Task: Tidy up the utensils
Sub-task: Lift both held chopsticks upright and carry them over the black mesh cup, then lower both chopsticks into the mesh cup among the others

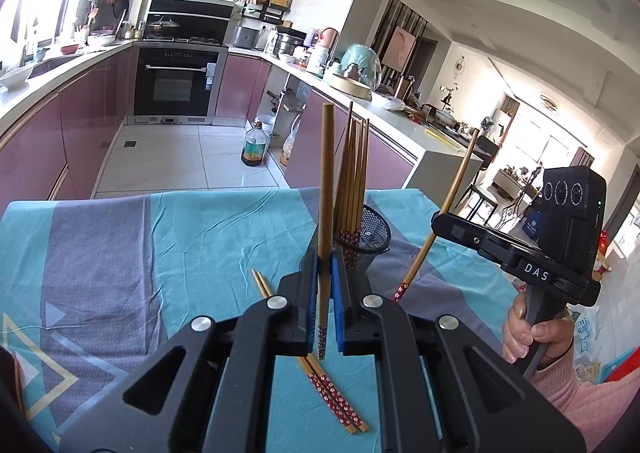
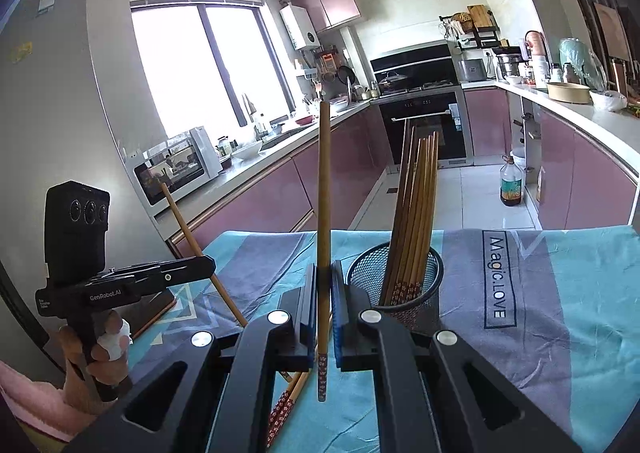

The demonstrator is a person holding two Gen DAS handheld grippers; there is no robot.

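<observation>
My left gripper [image 1: 325, 259] is shut on one wooden chopstick [image 1: 327, 181], which stands nearly upright with its red-patterned end down. Just behind it to the right, a black mesh holder [image 1: 370, 239] on the table carries several chopsticks [image 1: 354, 173]. My right gripper [image 2: 324, 273] is shut on another upright chopstick [image 2: 324, 181], with the mesh holder [image 2: 400, 277] and its chopsticks [image 2: 416, 205] close on its right. Each wrist view shows the other gripper, the right gripper [image 1: 438, 223] and the left gripper [image 2: 208, 263], gripping its tilted stick above the table. Two loose chopsticks [image 1: 332, 393] [image 2: 286, 405] lie on the cloth below the grippers.
A turquoise and grey tablecloth [image 1: 180, 245] [image 2: 580, 293] covers the table. A dark flat board [image 2: 154, 309] lies at its left edge. Beyond the far edge are a tiled floor, pink kitchen cabinets and an oil bottle [image 1: 254, 147]. A person's hands in pink sleeves [image 1: 592, 393] hold the handles.
</observation>
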